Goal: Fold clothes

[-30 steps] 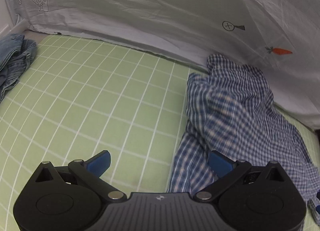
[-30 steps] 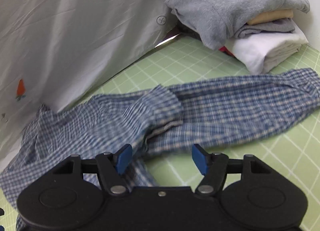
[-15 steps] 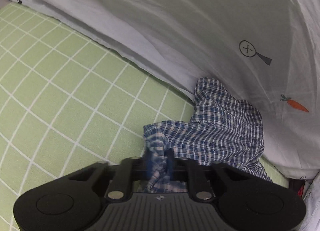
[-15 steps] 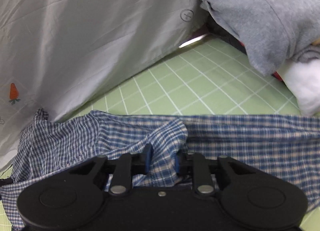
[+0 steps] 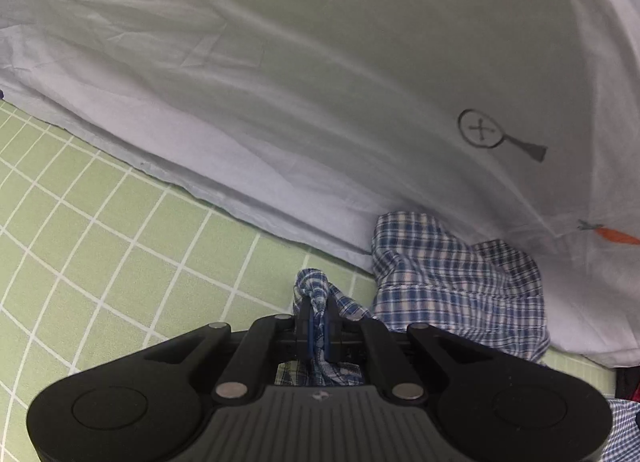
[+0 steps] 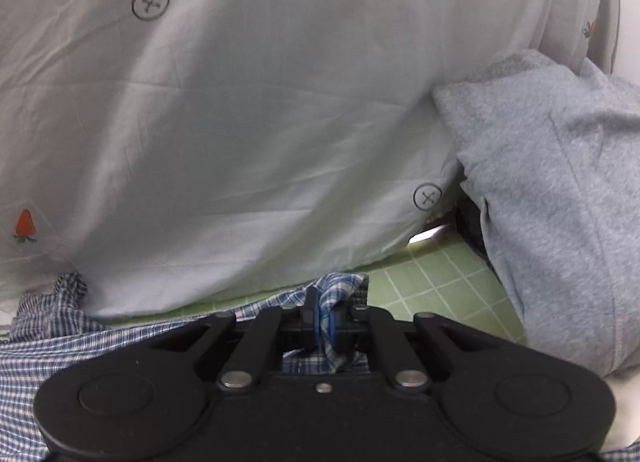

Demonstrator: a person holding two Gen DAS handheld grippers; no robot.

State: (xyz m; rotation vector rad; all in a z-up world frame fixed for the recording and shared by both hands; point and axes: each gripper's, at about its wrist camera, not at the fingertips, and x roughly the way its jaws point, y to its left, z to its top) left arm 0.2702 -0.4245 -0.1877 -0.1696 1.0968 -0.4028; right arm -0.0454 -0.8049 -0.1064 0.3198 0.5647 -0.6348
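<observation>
Both grippers: each is clenched on a bunch of the checked shirt (image 5: 456, 282).
Left gripper (image 5: 317, 326): jaws pinch a twisted wad of blue-and-white cloth, which pokes up past the tips.
Right gripper (image 6: 324, 318): jaws hold another fold of the same shirt, near the grey sweater (image 6: 560, 197).
Shirt: crumpled on the green grid mat (image 5: 100, 254), its far edge bunched against the white printed sheet (image 5: 280, 81); not lying flat.
Why held so: two separate grips likely let the person lift and spread the cloth.
Stage: whether this is spreading or a fold under way cannot be told.
Risk: thin wads could slip.
</observation>
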